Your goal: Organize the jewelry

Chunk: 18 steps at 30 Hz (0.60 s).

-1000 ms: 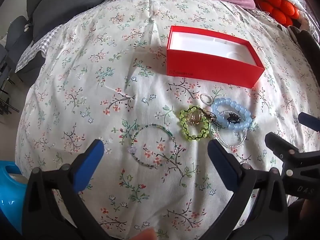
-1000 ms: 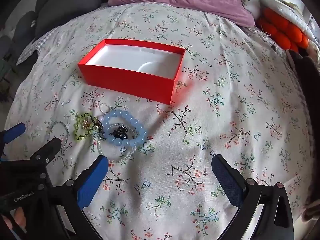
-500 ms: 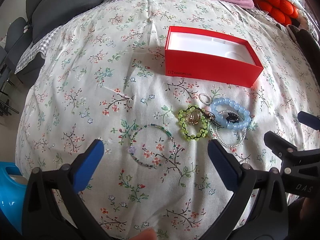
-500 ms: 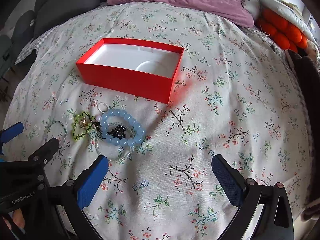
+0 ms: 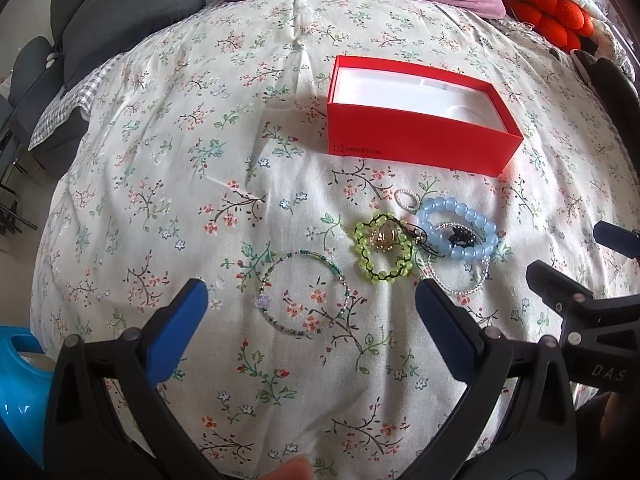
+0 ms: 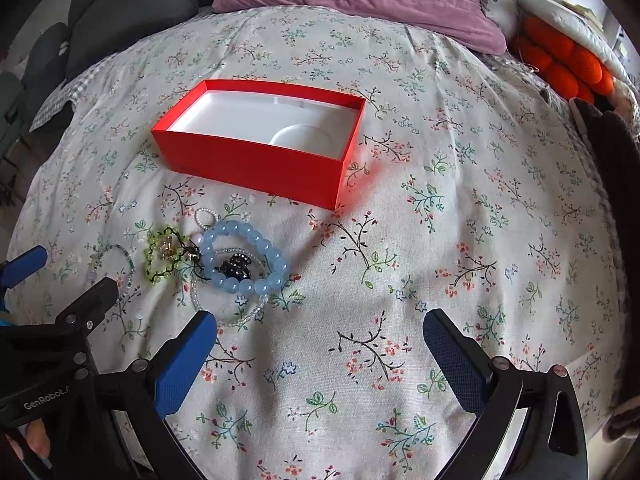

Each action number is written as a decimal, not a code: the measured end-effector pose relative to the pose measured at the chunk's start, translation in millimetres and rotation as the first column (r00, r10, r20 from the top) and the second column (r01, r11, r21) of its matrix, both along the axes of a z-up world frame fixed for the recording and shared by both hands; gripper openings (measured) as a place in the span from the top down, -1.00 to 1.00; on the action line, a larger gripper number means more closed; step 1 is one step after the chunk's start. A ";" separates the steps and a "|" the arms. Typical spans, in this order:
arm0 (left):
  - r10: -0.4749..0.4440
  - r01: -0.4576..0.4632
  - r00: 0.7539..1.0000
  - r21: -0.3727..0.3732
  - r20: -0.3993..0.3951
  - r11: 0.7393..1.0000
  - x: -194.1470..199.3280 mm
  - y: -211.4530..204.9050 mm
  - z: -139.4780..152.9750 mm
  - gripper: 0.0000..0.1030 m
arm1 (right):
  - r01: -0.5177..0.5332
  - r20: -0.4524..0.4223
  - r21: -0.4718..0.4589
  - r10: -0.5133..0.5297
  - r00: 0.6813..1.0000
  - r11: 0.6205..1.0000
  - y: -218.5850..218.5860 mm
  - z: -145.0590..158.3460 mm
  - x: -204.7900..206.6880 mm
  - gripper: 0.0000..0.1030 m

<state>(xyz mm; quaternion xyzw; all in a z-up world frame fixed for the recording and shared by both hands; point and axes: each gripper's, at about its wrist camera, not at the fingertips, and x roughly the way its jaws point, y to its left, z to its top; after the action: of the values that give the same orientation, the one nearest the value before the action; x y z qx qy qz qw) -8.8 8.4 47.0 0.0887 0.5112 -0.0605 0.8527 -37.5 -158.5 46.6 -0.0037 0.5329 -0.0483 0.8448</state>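
The jewelry lies in a loose cluster on the floral bedspread (image 5: 168, 168), just in front of the open red box (image 5: 420, 140), whose white inside holds nothing. A thin green beaded bracelet (image 5: 306, 294) lies alone at the left of the group; beside it is a yellow-green beaded bracelet (image 5: 382, 254) with a gold charm in its middle, then a pale blue beaded bracelet (image 5: 460, 234) overlapping a clear beaded strand (image 5: 460, 286) and a small dark piece. A small pearl ring (image 5: 406, 199) sits nearest the box. The left gripper (image 5: 308, 308) hovers wide open, framing the thin green bracelet. The right gripper (image 6: 320, 338) is also spread wide over bare cloth, right of the cluster.
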 end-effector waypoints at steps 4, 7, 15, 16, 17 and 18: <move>-0.003 0.003 1.000 -0.005 0.002 1.000 -1.4 0.2 0.7 -1.00 | 0.000 0.018 0.003 0.000 1.000 1.000 0.4 0.8 -0.2 -1.00; -0.005 0.005 1.000 -0.008 0.003 1.000 -2.3 0.4 0.9 -1.00 | 0.001 0.037 0.009 -0.002 0.999 1.000 0.0 2.9 -0.6 -1.00; -0.045 0.044 0.999 -0.041 -0.026 0.998 0.7 1.5 5.3 -1.00 | -0.013 -0.045 -0.016 0.012 0.999 1.000 2.2 8.2 2.3 -1.00; -0.057 0.055 0.998 -0.052 -0.030 0.997 1.8 2.5 7.8 -1.00 | -0.015 -0.042 0.000 0.015 0.999 1.000 1.9 9.8 2.4 -1.00; -0.064 0.062 0.997 -0.064 -0.034 0.996 2.8 4.2 9.9 -1.00 | -0.018 -0.027 0.022 0.019 0.999 1.000 0.8 11.9 2.4 -1.00; -0.067 0.064 0.997 -0.080 -0.042 0.995 4.5 6.7 12.1 -1.00 | -0.019 -0.027 0.032 0.020 0.999 0.999 -0.3 13.6 2.8 -1.00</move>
<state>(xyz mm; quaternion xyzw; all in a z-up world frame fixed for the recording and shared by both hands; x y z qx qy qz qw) -4.3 15.1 59.0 0.0704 0.5241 -0.1104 0.8415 -34.7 -158.7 60.2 0.0039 0.5449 -0.0313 0.8379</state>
